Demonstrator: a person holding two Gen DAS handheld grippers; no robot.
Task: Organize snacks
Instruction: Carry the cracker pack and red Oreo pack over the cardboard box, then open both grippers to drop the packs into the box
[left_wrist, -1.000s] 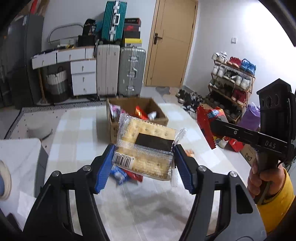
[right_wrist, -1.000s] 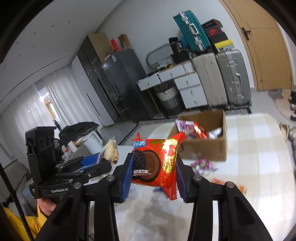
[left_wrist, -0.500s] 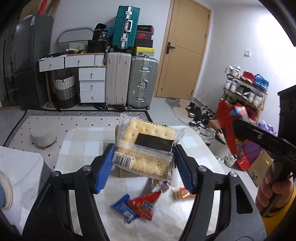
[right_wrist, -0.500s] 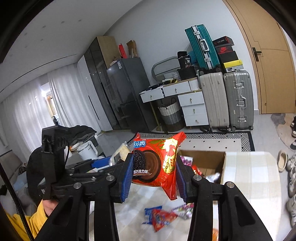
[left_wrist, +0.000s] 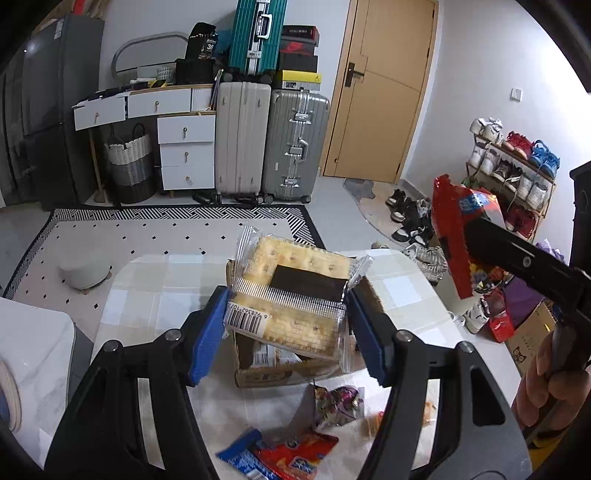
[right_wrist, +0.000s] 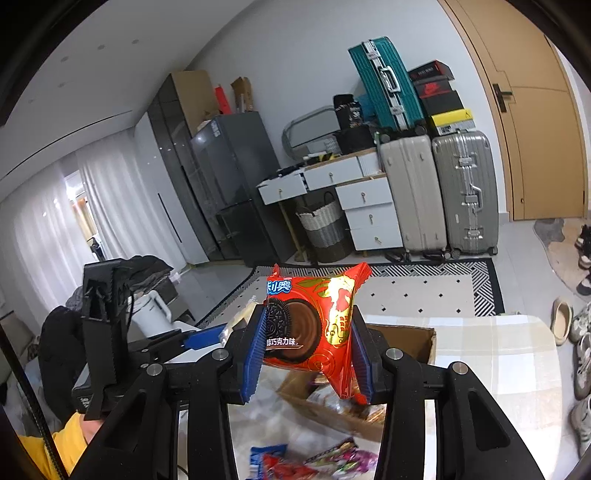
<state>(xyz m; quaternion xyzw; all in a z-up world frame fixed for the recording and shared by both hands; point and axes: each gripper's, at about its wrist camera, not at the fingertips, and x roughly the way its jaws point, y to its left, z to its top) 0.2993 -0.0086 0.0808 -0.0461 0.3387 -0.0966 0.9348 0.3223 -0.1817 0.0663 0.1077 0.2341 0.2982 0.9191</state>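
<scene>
Your left tool (left_wrist: 286, 314) is clenched on a clear-wrapped cracker pack (left_wrist: 295, 295), held in the air right above the open cardboard box (left_wrist: 280, 373) on the counter (left_wrist: 155, 291). Your right tool (right_wrist: 308, 352) grips a red cookie packet (right_wrist: 314, 325) between its blue pads, also over the near edge of the box, seen below it in the right wrist view.

You look to be partway through: the box already holds some packets, though its contents are mostly hidden behind the crackers. Neither held snack is in yet. Left on the counter in front of the box are a red-and-blue packet (left_wrist: 284, 456), a purple-patterned packet (left_wrist: 338, 404) and a small orange piece (left_wrist: 428, 410), so more trips probably remain.

Both tools crowd the same box mouth, so releasing one snack at a time looks wiser. Beyond the counter stand suitcases (left_wrist: 271, 136), a white drawer unit (left_wrist: 186, 151) and a shoe rack (left_wrist: 517, 173), all well apart from your work.
</scene>
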